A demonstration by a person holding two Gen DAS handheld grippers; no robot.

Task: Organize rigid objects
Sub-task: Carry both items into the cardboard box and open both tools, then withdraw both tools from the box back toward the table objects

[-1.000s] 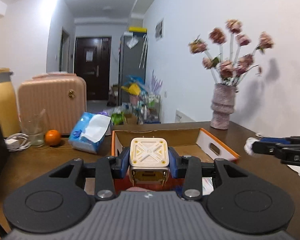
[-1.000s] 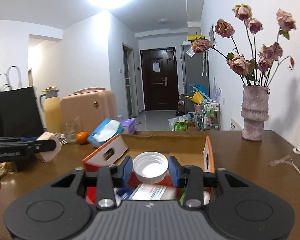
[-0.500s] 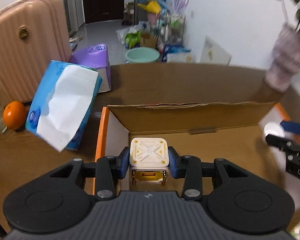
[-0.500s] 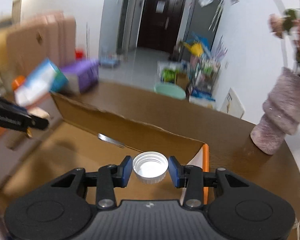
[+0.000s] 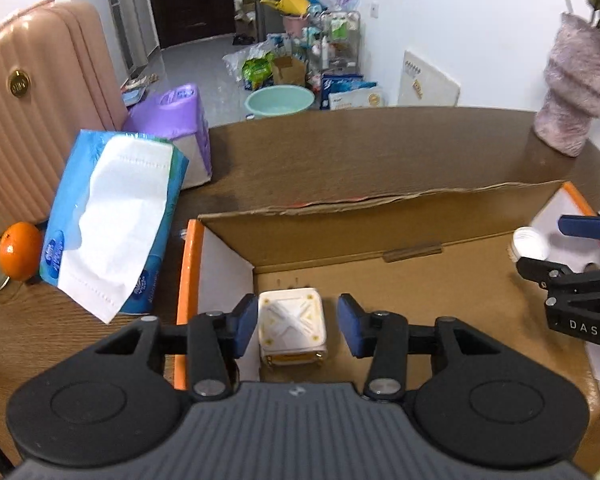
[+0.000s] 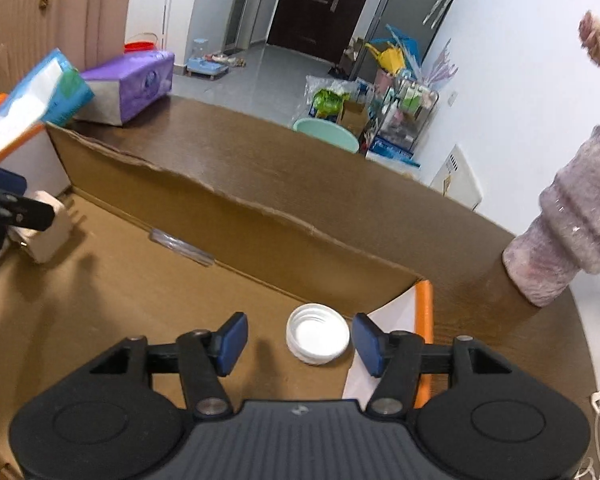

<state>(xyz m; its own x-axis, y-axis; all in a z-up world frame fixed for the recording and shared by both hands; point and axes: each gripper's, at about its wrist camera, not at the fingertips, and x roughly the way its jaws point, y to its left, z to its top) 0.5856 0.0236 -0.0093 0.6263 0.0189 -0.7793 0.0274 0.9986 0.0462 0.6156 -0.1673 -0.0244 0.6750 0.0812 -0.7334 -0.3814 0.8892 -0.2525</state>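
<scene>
An open cardboard box point(image 5: 364, 220) with orange-edged flaps lies on the brown table. My left gripper point(image 5: 298, 326) is open; a cream cube-shaped charger point(image 5: 292, 322) lies on the box floor between its blue pads, near the box's left wall. My right gripper point(image 6: 298, 338) is open; a white bottle cap point(image 6: 318, 338) lies on the box floor between its pads, close to the right one, in the box's right corner. The cap point(image 5: 531, 243) and right gripper show at the left wrist view's right edge. The charger point(image 6: 46, 226) shows at the right wrist view's left edge.
A blue tissue pack point(image 5: 108, 216), a purple tissue pack point(image 5: 176, 128), an orange point(image 5: 19, 250) and a pink suitcase point(image 5: 32, 92) stand left of the box. A pink vase point(image 6: 568, 224) stands right of it. A cable point(image 6: 596, 424) lies at the table's right edge.
Both grippers have dipped into the box and opened. The charger and the bottle cap, held before, now lie loose on the box floor.
</scene>
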